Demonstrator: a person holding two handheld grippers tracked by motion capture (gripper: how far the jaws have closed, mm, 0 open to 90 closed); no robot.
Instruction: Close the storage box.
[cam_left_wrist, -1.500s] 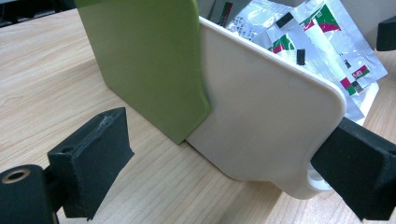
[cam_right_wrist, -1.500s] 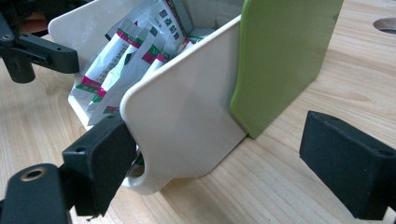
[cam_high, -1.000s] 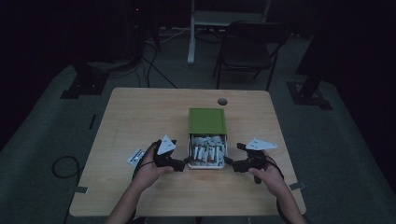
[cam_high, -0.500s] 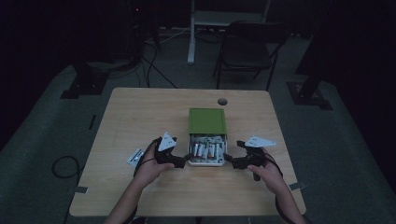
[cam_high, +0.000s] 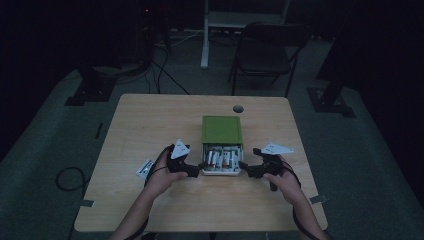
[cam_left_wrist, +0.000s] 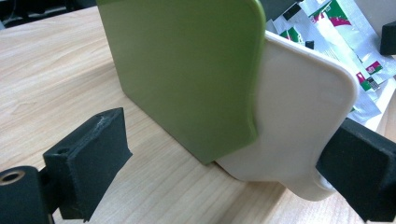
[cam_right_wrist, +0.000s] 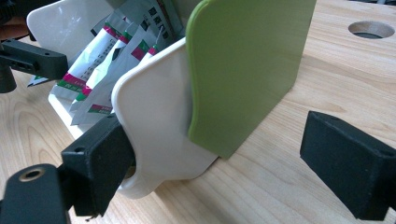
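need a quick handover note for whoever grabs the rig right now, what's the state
Left hand-held gripper: open, jaws straddling the left near corner of the white tray; one pad looks to touch it.
Right hand-held gripper: open, at the right near corner, one pad against the tray wall.
The tray sits mid-table, pulled partway out of the green sleeve, sachets exposed inside. One small packet lies on the table left of the left hand.
Done: box partly open. Left, probably: slide the tray fully out or shut; neither gripper has closed on it.
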